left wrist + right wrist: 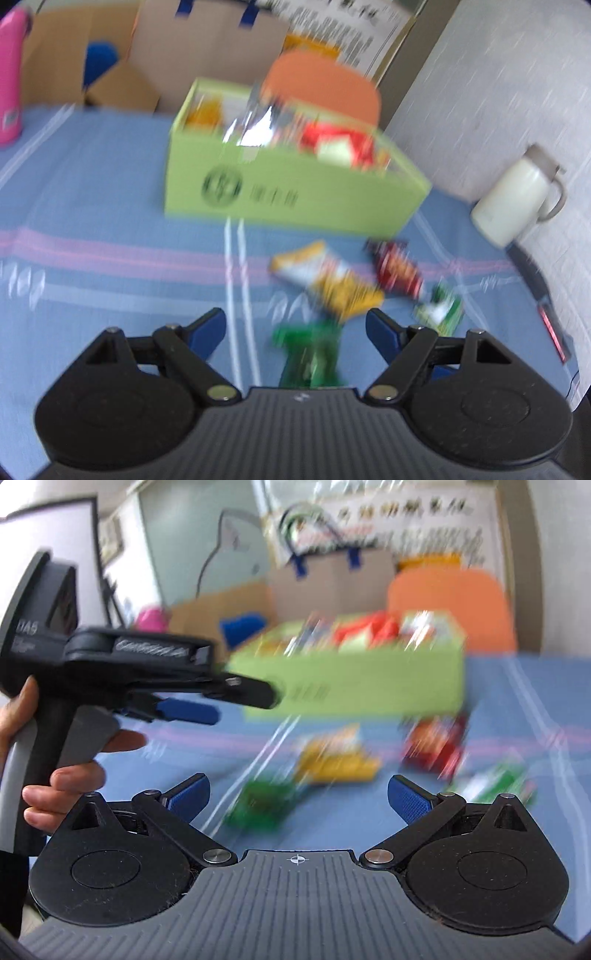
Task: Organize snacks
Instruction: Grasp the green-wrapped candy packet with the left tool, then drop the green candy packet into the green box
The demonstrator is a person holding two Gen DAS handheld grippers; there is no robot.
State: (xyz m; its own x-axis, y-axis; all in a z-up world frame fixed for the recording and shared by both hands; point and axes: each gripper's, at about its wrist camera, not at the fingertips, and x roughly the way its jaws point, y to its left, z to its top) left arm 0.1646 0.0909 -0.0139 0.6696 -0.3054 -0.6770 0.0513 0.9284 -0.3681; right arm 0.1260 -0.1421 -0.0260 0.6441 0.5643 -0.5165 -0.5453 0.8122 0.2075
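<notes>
Both tongs are spread wide and empty over the blue-striped counter. Four loose snack packets lie in front of the green box, which already holds several snacks. Count them off: one green packet, one yellow-and-white packet, one red packet, one small green-and-white packet.

The left tongs sit right over the green packet. It lies dead ahead between the open blue pads, long axis running straight away from the tongs, towards the box. That looks like the left hand's pick.

The right tongs gape just as wide with nothing between them. From that view the yellow-and-white packet lies ahead and centre, the red one off to the right, and the left gripper's handle, in a person's hand, sits close on the left. Everything is badly smeared, so labels are unreadable.
</notes>
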